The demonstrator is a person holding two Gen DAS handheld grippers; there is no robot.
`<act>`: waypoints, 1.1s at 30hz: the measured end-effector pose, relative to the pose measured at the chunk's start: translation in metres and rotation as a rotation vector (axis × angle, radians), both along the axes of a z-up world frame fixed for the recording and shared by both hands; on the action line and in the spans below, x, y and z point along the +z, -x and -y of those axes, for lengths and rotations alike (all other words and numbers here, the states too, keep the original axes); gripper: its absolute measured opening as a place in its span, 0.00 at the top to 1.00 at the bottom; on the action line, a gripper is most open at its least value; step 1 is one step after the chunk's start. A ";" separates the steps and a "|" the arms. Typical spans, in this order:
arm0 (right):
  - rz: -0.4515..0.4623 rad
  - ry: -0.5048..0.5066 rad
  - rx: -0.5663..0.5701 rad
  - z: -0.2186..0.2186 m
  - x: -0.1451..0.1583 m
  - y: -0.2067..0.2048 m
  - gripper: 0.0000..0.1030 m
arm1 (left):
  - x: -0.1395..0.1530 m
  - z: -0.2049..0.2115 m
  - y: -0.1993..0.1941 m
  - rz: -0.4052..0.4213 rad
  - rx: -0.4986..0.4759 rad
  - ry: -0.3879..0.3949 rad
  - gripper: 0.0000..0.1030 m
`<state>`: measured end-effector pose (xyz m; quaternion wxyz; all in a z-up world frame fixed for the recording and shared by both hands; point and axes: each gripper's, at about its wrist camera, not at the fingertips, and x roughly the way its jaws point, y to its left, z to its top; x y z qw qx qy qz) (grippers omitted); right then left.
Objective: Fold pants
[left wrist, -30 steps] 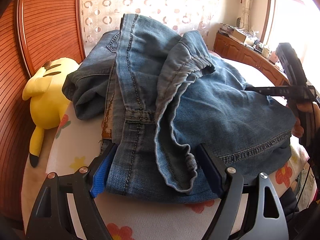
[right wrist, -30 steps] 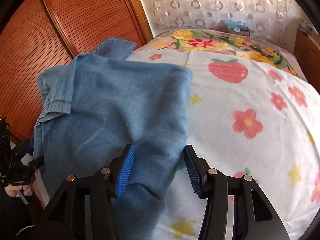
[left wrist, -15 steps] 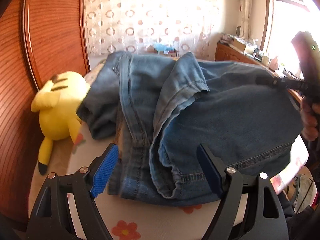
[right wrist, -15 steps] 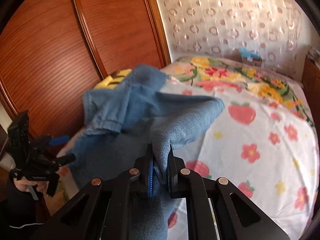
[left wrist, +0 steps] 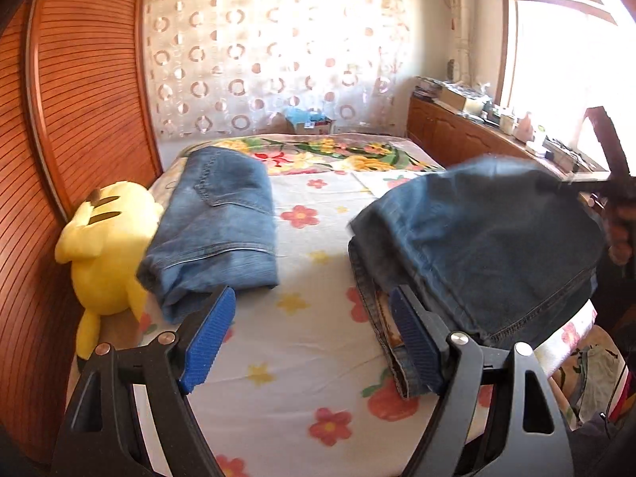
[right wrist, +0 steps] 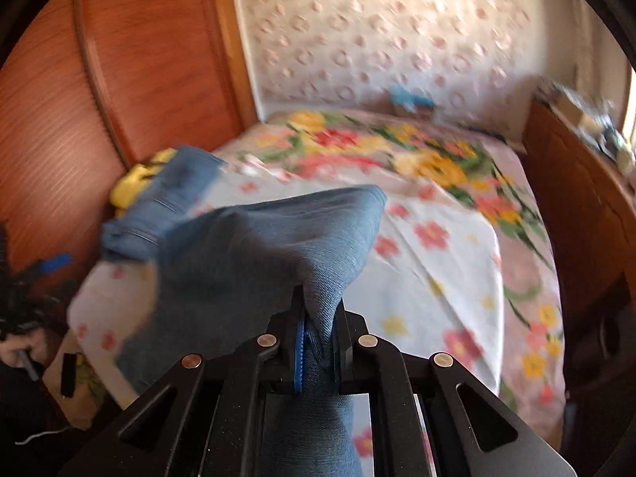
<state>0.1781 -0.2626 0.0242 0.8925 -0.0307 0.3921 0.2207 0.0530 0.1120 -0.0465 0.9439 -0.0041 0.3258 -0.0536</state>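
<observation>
Two pairs of blue jeans are on the flowered bed. One folded pair [left wrist: 222, 218] [right wrist: 159, 206] lies at the left beside a yellow plush. My right gripper [right wrist: 318, 330] [left wrist: 556, 187] is shut on a bunched fold of the second pair [left wrist: 481, 254] [right wrist: 254, 262], holding one end up while the waistband end rests near the bed's front edge. My left gripper [left wrist: 312, 336] is open above bare sheet; its right finger [left wrist: 417, 342] overlaps that waistband in the picture, and I cannot tell whether they touch. The right wrist view is blurred.
A yellow plush toy [left wrist: 103, 250] leans on the wooden slatted wall [left wrist: 79, 119] at the left. The flowered bed sheet [left wrist: 310, 357] shows between the two pairs. A wooden cabinet [left wrist: 457, 135] with clutter runs under the window at the right. A box [left wrist: 310, 121] sits beyond the bed.
The right gripper shut on the upper jeans and pulled them off the other pair, to the right in the left wrist view. The left gripper rose; denim no longer lies between its fingers.
</observation>
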 end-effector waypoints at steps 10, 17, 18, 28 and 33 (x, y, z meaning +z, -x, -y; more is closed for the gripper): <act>-0.028 -0.025 -0.089 0.041 -0.074 0.002 0.65 | -0.004 0.060 -0.024 -0.029 -0.126 0.000 0.21; -0.017 -0.048 -0.088 0.031 -0.084 0.058 0.53 | -0.005 0.109 -0.028 -0.038 -0.223 0.001 0.21; -0.018 -0.056 -0.094 0.034 -0.074 0.070 0.53 | -0.006 0.116 -0.028 -0.042 -0.236 -0.001 0.21; -0.039 -0.150 -0.127 0.058 -0.080 0.098 0.51 | -0.030 0.157 -0.036 -0.108 -0.295 -0.028 0.21; -0.050 -0.161 -0.122 0.054 -0.089 0.100 0.51 | -0.041 0.158 -0.038 -0.138 -0.288 -0.037 0.21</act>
